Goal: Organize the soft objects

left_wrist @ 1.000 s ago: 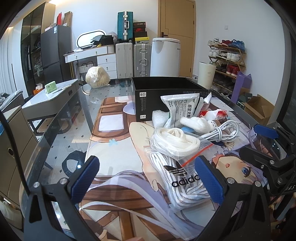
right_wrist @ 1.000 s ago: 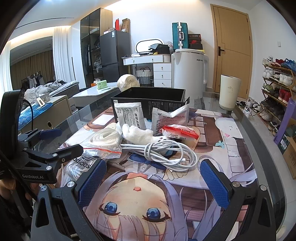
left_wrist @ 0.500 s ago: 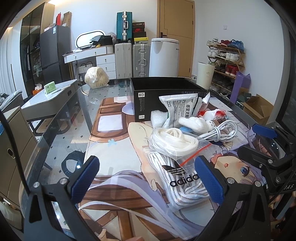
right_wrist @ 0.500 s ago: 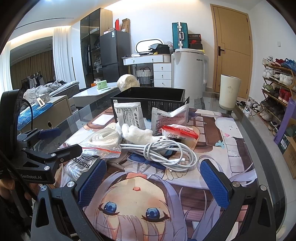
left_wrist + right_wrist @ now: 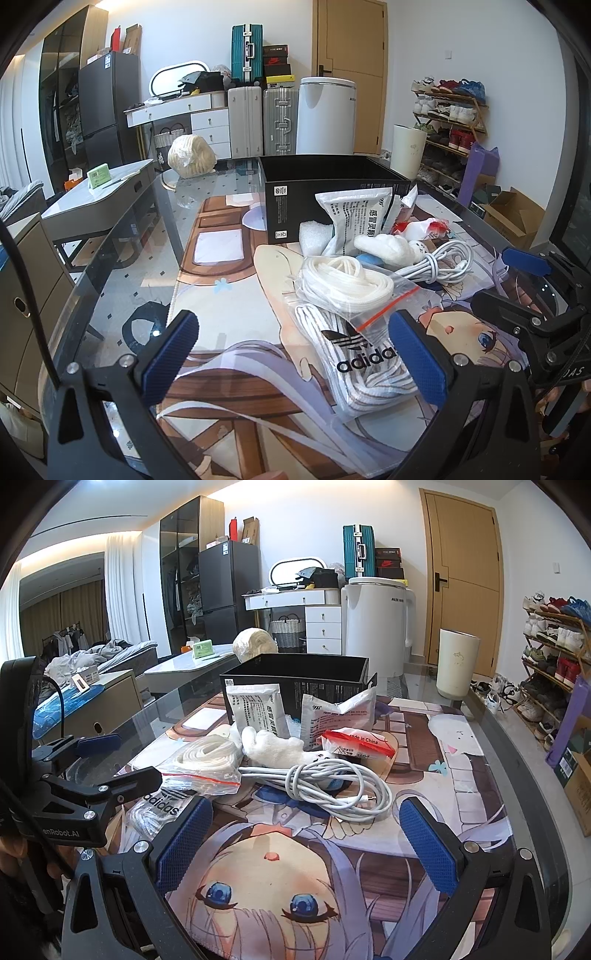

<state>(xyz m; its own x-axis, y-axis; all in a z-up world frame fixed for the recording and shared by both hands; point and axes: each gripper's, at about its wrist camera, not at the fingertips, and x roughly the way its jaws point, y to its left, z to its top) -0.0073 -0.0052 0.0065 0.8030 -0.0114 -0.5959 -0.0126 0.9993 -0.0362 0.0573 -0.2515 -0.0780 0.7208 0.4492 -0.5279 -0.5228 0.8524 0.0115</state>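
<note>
A pile of soft things lies on the printed mat in front of an open black box (image 5: 328, 195) (image 5: 295, 683). Nearest the left gripper is an adidas bag of striped laces (image 5: 365, 358) (image 5: 159, 808), with a zip bag of white laces (image 5: 343, 284) (image 5: 207, 757) on it. Behind lie a white plush toy (image 5: 384, 247) (image 5: 277, 746), a coiled white cable (image 5: 439, 262) (image 5: 332, 786), medicine packets (image 5: 358, 218) (image 5: 258, 709) and a red-and-white pouch (image 5: 358, 744). My left gripper (image 5: 291, 360) is open and empty above the mat. My right gripper (image 5: 306, 845) is open and empty before the cable.
The glass table edge (image 5: 110, 266) runs along the left, and its right edge (image 5: 517, 760) borders the floor. A cream yarn ball (image 5: 192, 155) sits at the far end. A shoe rack (image 5: 554, 653) and a white bin (image 5: 456, 664) stand at the right.
Both grippers have drifted slightly; the pile sits a little lower-left in the left wrist view. Nothing was taken hold of or let go.
</note>
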